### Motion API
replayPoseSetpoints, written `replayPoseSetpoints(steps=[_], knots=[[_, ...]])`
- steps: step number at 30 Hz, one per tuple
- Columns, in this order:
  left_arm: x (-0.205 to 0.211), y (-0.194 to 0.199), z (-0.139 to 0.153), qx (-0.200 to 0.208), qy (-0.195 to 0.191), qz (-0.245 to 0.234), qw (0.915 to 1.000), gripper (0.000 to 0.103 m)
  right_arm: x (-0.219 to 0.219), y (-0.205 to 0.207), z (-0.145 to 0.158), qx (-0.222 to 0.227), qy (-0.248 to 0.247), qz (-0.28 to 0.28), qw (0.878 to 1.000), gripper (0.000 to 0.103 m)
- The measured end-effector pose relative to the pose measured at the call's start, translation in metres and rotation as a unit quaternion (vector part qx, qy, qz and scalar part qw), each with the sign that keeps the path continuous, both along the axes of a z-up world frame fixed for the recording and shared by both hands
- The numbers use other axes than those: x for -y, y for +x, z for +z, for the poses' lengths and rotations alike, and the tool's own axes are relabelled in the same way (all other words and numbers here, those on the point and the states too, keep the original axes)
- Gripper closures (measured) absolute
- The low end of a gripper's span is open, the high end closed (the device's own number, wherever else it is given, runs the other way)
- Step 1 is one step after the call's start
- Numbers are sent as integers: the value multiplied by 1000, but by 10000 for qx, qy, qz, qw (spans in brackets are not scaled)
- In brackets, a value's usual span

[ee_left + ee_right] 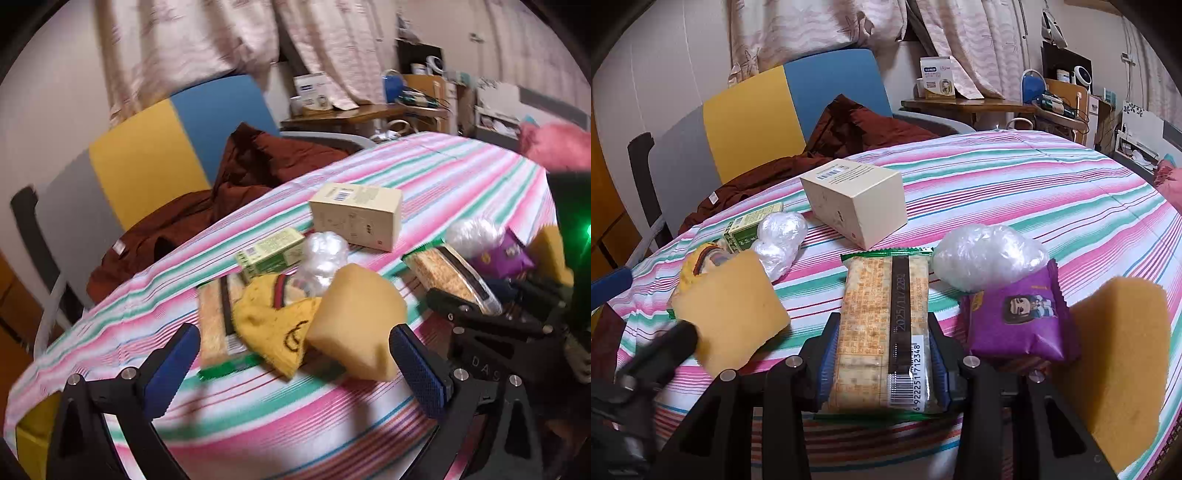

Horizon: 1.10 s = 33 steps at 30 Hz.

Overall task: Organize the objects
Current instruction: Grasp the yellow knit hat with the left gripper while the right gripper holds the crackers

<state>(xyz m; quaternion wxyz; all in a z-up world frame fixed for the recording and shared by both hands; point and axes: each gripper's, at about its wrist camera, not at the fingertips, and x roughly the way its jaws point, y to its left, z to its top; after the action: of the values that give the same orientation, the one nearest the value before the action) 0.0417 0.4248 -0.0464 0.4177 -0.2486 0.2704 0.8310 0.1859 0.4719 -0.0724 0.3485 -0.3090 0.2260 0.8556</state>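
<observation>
A cracker packet (882, 332) lies flat, label up. Left of it a yellow sponge (733, 312); right, a purple snack bag (1021, 314); behind, a cream box (857, 201).

A striped cloth (1015, 173) in pink, green and white covered the near surface. Beyond its far left edge stood a chair (757, 114) with grey, yellow and blue back panels, a dark red garment (857, 133) heaped on it. Pale patterned curtains (820, 29) hung along the far wall; a cluttered wooden desk (979, 105) stood far right.
</observation>
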Motion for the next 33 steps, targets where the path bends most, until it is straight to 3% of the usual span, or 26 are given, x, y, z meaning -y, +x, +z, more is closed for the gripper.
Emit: replayPoseSetpoints(steps=[3, 8, 13, 26, 28, 33], knots=[[-5, -8, -9, 57, -55, -34, 10000, 1, 0, 1, 0, -9, 8, -5, 10000, 60], [-3, -19, -16, 444, 259, 53, 9987, 1, 0, 2, 0, -64, -11, -11, 10000, 60], [-7, -15, -19, 458, 321, -122, 9984, 9, 0, 2, -1, -88, -8, -26, 10000, 60], [-6, -29, -30, 1006, 375, -74, 9942, 5, 1, 2, -1, -124, -16, 3, 9999, 60], [-5, -27, -30, 1012, 404, -101, 9940, 9, 1, 2, -1, -117, -10, 1, 9999, 60], [-1, -15, -26, 924, 461, -266, 9943, 36, 2, 1, 0, -90, 10, -8, 10000, 60]])
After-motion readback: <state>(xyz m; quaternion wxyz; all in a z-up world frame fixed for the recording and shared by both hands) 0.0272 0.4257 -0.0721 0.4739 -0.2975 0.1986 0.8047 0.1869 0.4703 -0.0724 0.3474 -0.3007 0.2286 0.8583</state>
